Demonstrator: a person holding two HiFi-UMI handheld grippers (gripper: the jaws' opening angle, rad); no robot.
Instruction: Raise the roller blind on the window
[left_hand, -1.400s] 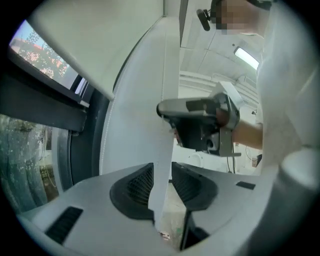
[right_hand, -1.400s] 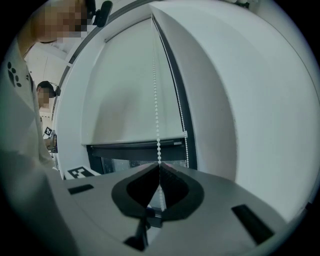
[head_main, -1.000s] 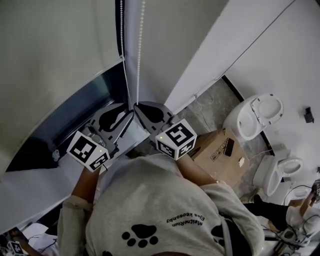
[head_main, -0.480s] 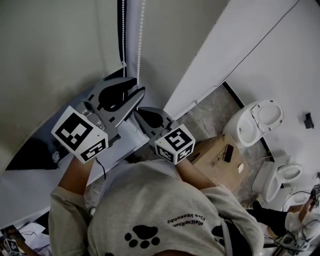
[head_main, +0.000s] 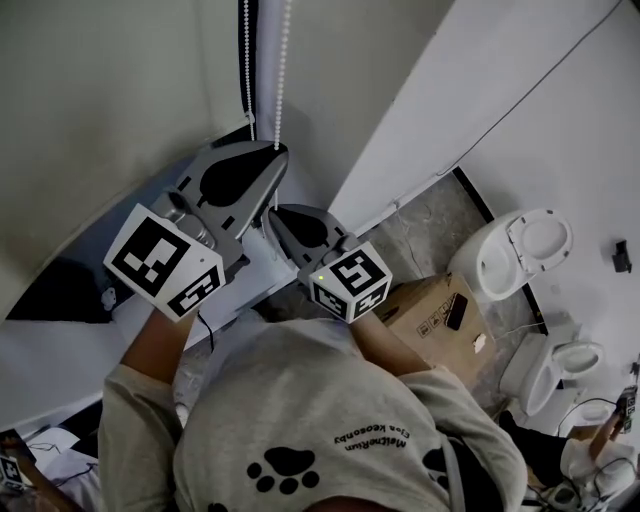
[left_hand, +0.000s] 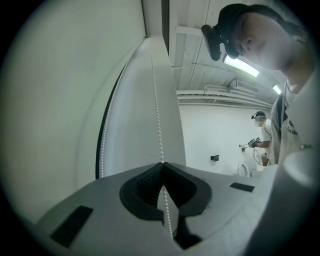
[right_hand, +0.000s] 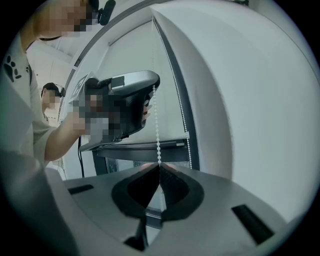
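Observation:
The pale roller blind (head_main: 100, 120) covers the window, and its bottom bar (right_hand: 145, 146) hangs over dark glass. A white bead chain (head_main: 281, 80) hangs in two strands beside it. My left gripper (head_main: 278, 150) is the higher one. Its jaws have just been closing and now pinch one strand of the bead chain (left_hand: 157, 115) at the tips (left_hand: 162, 164). My right gripper (head_main: 272, 213) sits just below it, shut on the same strand (right_hand: 157, 130) at its tips (right_hand: 159, 165). In the right gripper view the left gripper (right_hand: 152, 82) shows above on the chain.
A white window reveal (head_main: 420, 130) runs to the right of the chain. On the floor at the right are a cardboard box (head_main: 440, 315) and two white toilets (head_main: 520, 250). Another person (left_hand: 265, 135) stands far off in the room.
My left gripper rose along the chain from beside the right gripper. Its jaws, open before, have closed on the strand. The right gripper kept its place and its grip.

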